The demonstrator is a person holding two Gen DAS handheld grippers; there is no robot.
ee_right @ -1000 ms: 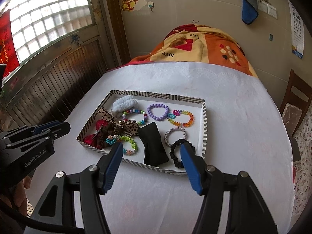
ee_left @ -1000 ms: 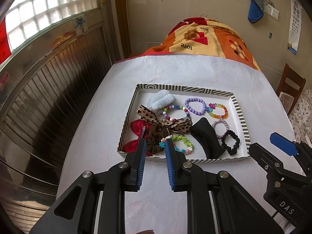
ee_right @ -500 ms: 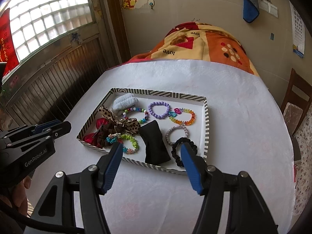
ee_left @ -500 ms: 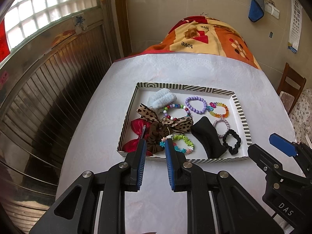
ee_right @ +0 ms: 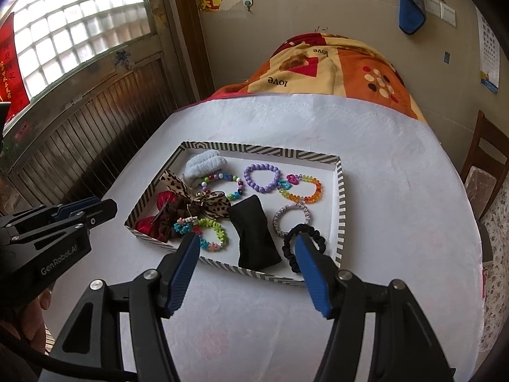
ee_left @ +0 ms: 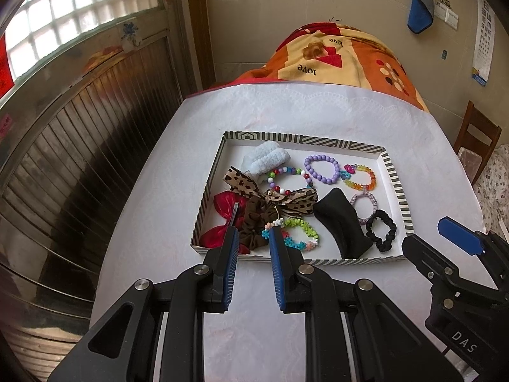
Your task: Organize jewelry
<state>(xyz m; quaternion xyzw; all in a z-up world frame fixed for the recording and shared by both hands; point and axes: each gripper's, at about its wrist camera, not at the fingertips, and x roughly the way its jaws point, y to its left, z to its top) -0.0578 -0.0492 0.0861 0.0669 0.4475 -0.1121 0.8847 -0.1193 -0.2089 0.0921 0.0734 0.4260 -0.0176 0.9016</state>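
Note:
A striped-rim tray (ee_left: 393,175) (ee_right: 340,191) on the white table holds bead bracelets and hair pieces: a purple bracelet (ee_left: 321,169), a rainbow bracelet (ee_left: 361,177), a leopard bow (ee_left: 270,194), a red bow (ee_left: 224,211), a black pouch (ee_left: 342,222) and a black scrunchie (ee_left: 381,229) (ee_right: 303,244). My left gripper (ee_left: 253,234) hovers at the tray's near edge, jaws narrowly apart and empty. My right gripper (ee_right: 245,242) is wide open and empty over the tray's near edge, above the pouch (ee_right: 254,234).
The table (ee_left: 286,117) is covered with a white cloth, with an orange patterned blanket (ee_left: 343,57) at its far end. A metal shutter wall (ee_left: 79,146) runs along the left. A wooden chair (ee_left: 477,140) stands at the right.
Both grippers have drifted slightly; the tray sits a little lower and nearer in the right wrist view. Jaw openings are unchanged.

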